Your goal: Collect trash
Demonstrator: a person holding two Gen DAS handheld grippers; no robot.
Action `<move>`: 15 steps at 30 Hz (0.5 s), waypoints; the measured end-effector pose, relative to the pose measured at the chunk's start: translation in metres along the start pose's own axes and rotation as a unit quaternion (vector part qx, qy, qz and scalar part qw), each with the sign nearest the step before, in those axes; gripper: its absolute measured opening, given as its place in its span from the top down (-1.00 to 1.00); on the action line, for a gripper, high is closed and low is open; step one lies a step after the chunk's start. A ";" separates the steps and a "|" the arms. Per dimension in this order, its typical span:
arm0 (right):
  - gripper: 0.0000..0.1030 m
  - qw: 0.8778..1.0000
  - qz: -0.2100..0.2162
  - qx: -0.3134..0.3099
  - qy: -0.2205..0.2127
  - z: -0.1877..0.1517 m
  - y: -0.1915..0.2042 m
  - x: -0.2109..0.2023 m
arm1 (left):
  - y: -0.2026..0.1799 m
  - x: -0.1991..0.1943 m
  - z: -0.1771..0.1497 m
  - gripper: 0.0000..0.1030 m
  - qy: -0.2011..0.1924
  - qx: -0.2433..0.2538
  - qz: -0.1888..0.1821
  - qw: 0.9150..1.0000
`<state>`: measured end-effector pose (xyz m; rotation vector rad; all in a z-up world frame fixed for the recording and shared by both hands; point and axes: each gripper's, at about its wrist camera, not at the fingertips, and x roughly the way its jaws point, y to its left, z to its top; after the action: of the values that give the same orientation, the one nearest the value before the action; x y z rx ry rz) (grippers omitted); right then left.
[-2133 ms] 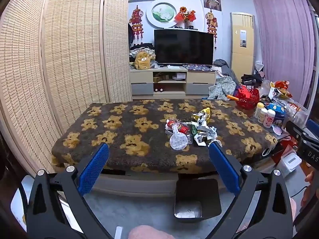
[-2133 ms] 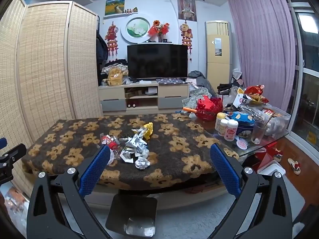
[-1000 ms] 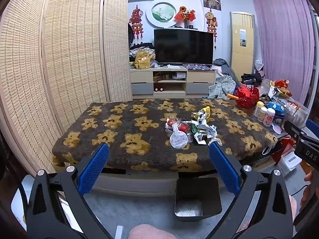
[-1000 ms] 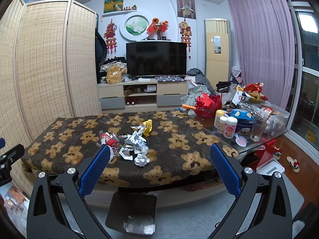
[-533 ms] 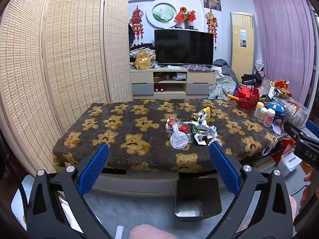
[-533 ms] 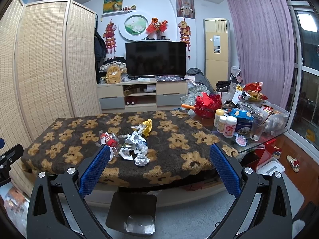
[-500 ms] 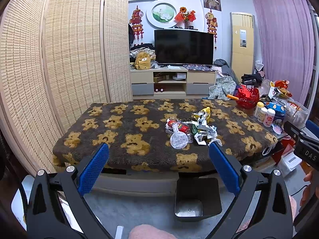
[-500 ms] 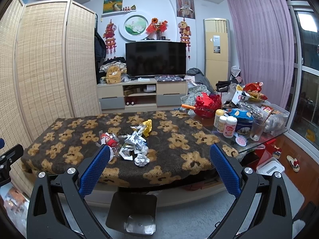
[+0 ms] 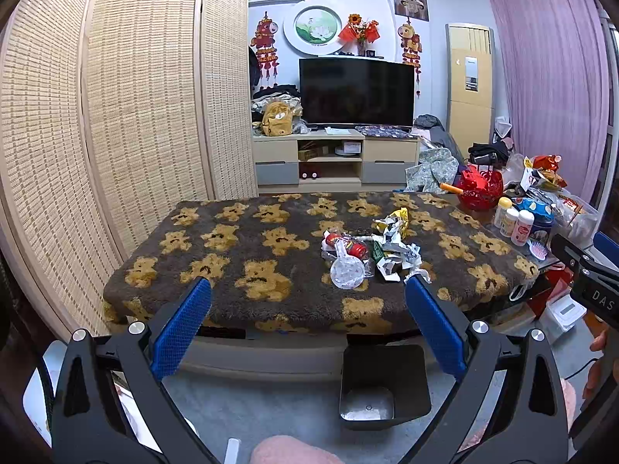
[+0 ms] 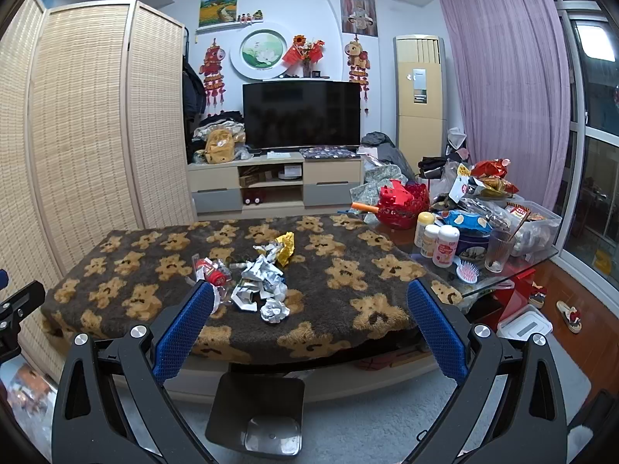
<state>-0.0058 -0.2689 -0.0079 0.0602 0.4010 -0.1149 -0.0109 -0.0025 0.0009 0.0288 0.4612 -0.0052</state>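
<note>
A pile of trash [image 9: 373, 249] lies on the bear-print table cover [image 9: 240, 255]: crumpled silver and white wrappers, a yellow wrapper, a red-labelled crushed bottle and a clear plastic cup. It also shows in the right wrist view [image 10: 259, 274]. A dark bin [image 9: 383, 384] stands on the floor in front of the table, also in the right wrist view [image 10: 257, 413]. My left gripper [image 9: 307, 303] is open and empty, held back from the table. My right gripper [image 10: 309, 303] is open and empty, likewise short of the table edge.
At the table's right end stand bottles [image 10: 437, 241], a glass [image 10: 499, 249], a hairbrush, a red basket [image 10: 402, 203] and snack bags. Woven screens [image 9: 116, 116] line the left. A TV stand [image 9: 336, 156] is behind. A white box [image 10: 524, 324] lies on the floor.
Both grippers have drifted back slightly from the table over the last two seconds. Nothing on the table has moved.
</note>
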 end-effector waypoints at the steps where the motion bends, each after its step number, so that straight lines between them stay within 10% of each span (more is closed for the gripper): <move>1: -0.94 1.000 0.000 0.000 -0.001 0.000 0.000 0.000 | 0.000 -0.001 0.000 -0.84 0.000 0.000 0.000 1.000; 15: -0.94 1.000 0.000 0.000 -0.001 0.001 0.001 0.000 | -0.001 -0.002 0.000 -0.84 -0.001 0.000 0.001 1.000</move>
<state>-0.0049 -0.2683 -0.0070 0.0608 0.3980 -0.1151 -0.0123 -0.0031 0.0014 0.0299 0.4591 -0.0038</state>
